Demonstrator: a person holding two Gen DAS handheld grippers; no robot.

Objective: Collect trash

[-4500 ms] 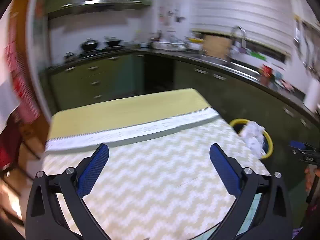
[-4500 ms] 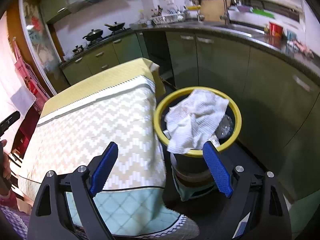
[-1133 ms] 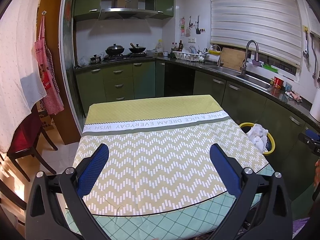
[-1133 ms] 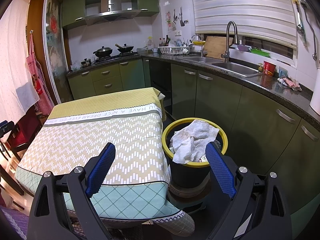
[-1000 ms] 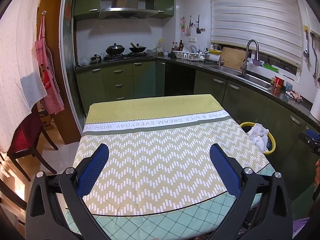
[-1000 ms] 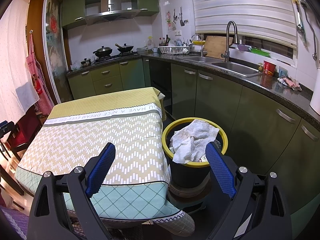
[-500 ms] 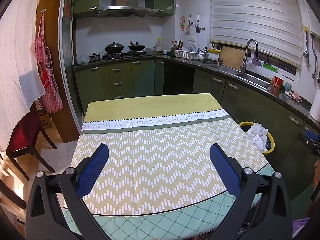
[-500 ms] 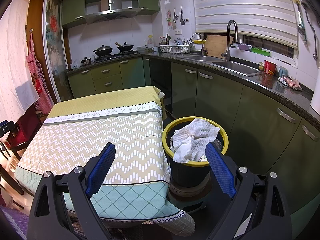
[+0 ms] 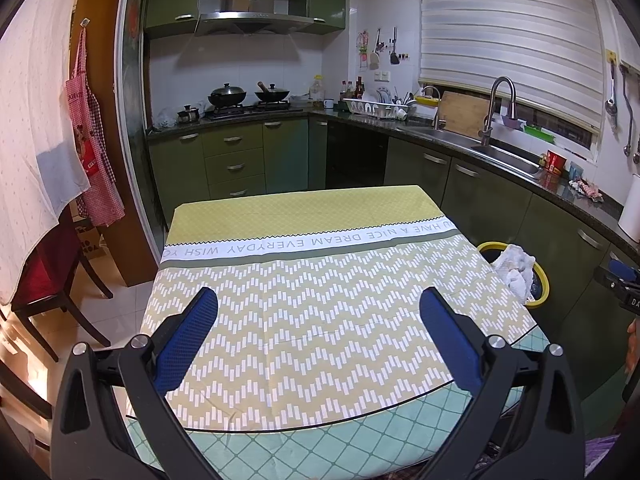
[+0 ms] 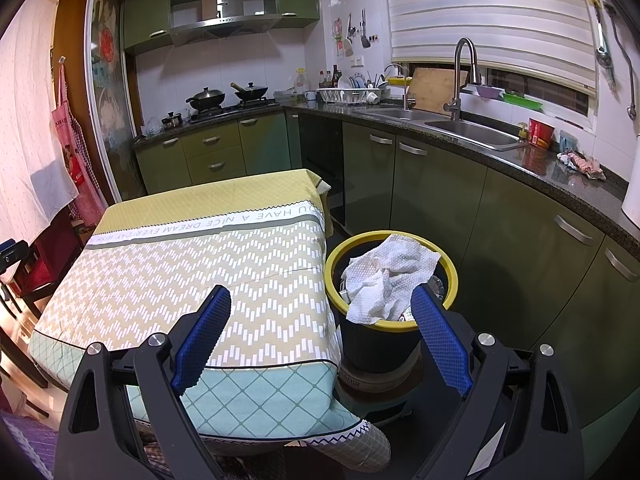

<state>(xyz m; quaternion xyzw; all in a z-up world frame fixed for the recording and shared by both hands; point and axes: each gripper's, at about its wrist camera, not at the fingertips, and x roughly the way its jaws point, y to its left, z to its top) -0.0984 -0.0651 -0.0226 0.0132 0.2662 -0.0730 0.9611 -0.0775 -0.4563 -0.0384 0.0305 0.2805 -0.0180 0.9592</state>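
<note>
A black trash bin with a yellow rim (image 10: pixel 450 270) stands on the floor right of the table. A crumpled white paper towel (image 10: pixel 390 276) lies on top of it and hangs over the near rim. The bin also shows in the left wrist view (image 9: pixel 542 280) with the towel (image 9: pixel 514 266). My right gripper (image 10: pixel 320 312) is open and empty, held back from the bin and the table corner. My left gripper (image 9: pixel 318 312) is open and empty above the near half of the table.
The table (image 9: pixel 304 292) wears a yellow and green zigzag tablecloth. Green cabinets (image 10: pixel 500 216) and a sink counter (image 10: pixel 472 132) run along the right, close behind the bin. A red chair (image 9: pixel 44 276) stands at the left. The other gripper's tip (image 9: pixel 622 280) shows at the right edge.
Both grippers have drawn back and risen since 4.5 s ago, so the table and bin look farther away. Over the last second there is only slight drift. Both stay open.
</note>
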